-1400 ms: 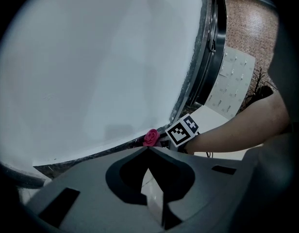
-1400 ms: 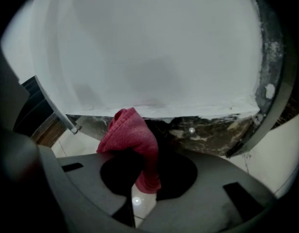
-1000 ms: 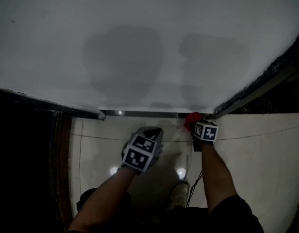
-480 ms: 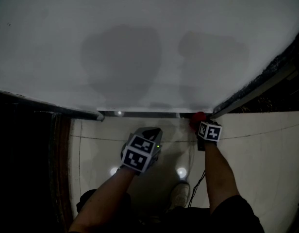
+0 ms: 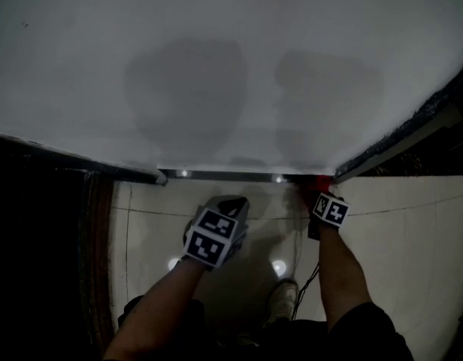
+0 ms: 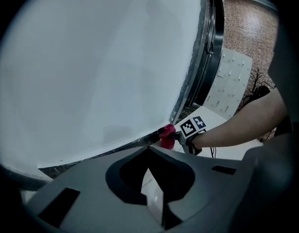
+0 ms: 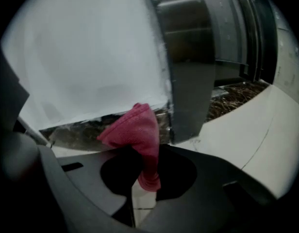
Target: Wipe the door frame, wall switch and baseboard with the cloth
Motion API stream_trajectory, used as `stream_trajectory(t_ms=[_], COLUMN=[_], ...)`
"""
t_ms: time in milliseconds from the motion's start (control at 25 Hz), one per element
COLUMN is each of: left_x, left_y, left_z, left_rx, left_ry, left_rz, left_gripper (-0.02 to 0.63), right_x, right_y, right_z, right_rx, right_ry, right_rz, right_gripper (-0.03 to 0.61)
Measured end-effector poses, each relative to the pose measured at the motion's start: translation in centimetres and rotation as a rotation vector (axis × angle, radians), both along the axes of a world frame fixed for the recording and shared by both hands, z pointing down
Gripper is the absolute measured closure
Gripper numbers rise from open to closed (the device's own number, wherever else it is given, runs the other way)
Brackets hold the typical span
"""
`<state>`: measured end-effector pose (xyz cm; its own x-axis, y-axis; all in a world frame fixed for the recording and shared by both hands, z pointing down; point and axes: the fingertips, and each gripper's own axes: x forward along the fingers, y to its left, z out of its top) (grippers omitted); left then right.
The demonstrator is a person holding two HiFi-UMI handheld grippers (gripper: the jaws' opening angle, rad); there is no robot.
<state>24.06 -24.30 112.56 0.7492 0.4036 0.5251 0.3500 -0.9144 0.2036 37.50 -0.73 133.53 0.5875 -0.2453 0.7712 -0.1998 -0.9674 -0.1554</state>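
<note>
A red cloth (image 5: 320, 183) is pressed against the dark baseboard (image 5: 224, 176) in the corner where it meets the metal door frame (image 5: 397, 145). My right gripper (image 5: 320, 195) is shut on that cloth. In the right gripper view the pink-red cloth (image 7: 135, 130) bunches up from the jaws against the marbled baseboard (image 7: 86, 135), just left of the steel door frame (image 7: 188, 81). My left gripper (image 5: 230, 203) hovers over the floor to the left, shut and holding nothing. From the left gripper view, the cloth (image 6: 167, 136) and baseboard (image 6: 128, 143) lie ahead.
A plain white wall (image 5: 216, 66) fills the upper part of the head view. Pale floor tiles (image 5: 397, 224) lie below, with a shoe (image 5: 280, 299) and a thin cable (image 5: 307, 273) near my right arm. A dark opening (image 5: 36, 239) is at the left.
My right gripper has slid the cloth to the right along the baseboard into the corner by the door frame. The left gripper has hardly moved.
</note>
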Motion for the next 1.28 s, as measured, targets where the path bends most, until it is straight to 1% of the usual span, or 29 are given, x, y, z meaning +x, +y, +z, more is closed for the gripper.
stream_trajectory(t_ms=[40, 160, 240, 320, 400, 480, 520, 600, 680, 760, 840, 920, 1000, 1120, 1200, 1280], left_x=[-0.4, -1.7, -2.8, -4.2, -5.6, -6.9, -7.5, -8.7, -9.8, -11.0, -12.0, -12.4, -12.8, -13.4, -13.4, -13.1], left_y=[-0.7, -3.4, -5.6, -8.0, -10.4, -12.6, -13.5, -14.9, -16.4, -18.1, -19.6, -20.2, -20.4, -20.7, -20.5, -19.9], left_z=[-0.1, -0.5, -0.5, -0.2, -0.3, -1.0, -1.5, -2.4, -2.6, -2.5, -2.3, -2.1, -1.8, -1.7, -1.6, -1.3], left_rx=[0.005, 0.026, 0.054, 0.087, 0.103, 0.098, 0.091, 0.083, 0.098, 0.118, 0.128, 0.143, 0.151, 0.15, 0.142, 0.132], left_ry=[0.001, 0.004, -0.003, -0.018, -0.033, -0.034, -0.03, -0.022, -0.027, -0.048, -0.063, -0.059, -0.064, -0.078, -0.079, -0.086], left_rz=[-0.002, -0.018, -0.039, -0.069, -0.113, -0.162, -0.181, -0.204, -0.219, -0.253, -0.288, -0.286, -0.278, -0.279, -0.272, -0.264], left_gripper=[0.621, 0.621, 0.621, 0.621, 0.621, 0.621, 0.621, 0.621, 0.621, 0.621, 0.621, 0.621, 0.621, 0.621, 0.621, 0.621], right_x=[-1.1, -4.3, -6.3, -8.5, -11.2, -13.7, -14.8, -16.6, -17.8, -18.7, -19.1, -18.4, -17.0, -14.7, -13.5, -13.0], right_y=[-1.9, -9.5, -15.2, -20.7, -25.9, -30.9, -33.2, -37.5, -41.5, -45.1, -47.5, -48.4, -48.6, -48.1, -47.4, -46.8], right_z=[0.2, 0.0, -0.9, -1.6, -1.8, -1.9, -2.0, -1.9, -1.7, -0.8, 0.5, 1.0, 1.4, 1.5, 1.3, 1.1], right_rx=[-0.026, -0.122, -0.141, -0.106, -0.062, -0.033, -0.017, 0.03, 0.076, 0.095, 0.084, 0.064, 0.067, 0.125, 0.159, 0.179], right_ry=[0.002, 0.044, 0.095, 0.124, 0.125, 0.123, 0.124, 0.123, 0.109, 0.079, 0.047, 0.021, -0.001, -0.029, -0.034, -0.03], right_rz=[-0.09, -0.484, -0.711, -0.873, -1.009, -1.115, -1.148, -1.188, -1.196, -1.184, -1.147, -1.079, -0.981, -0.823, -0.772, -0.77], right_gripper=[0.518, 0.518, 0.518, 0.52, 0.52, 0.52, 0.52, 0.52, 0.519, 0.519, 0.518, 0.518, 0.518, 0.518, 0.519, 0.518])
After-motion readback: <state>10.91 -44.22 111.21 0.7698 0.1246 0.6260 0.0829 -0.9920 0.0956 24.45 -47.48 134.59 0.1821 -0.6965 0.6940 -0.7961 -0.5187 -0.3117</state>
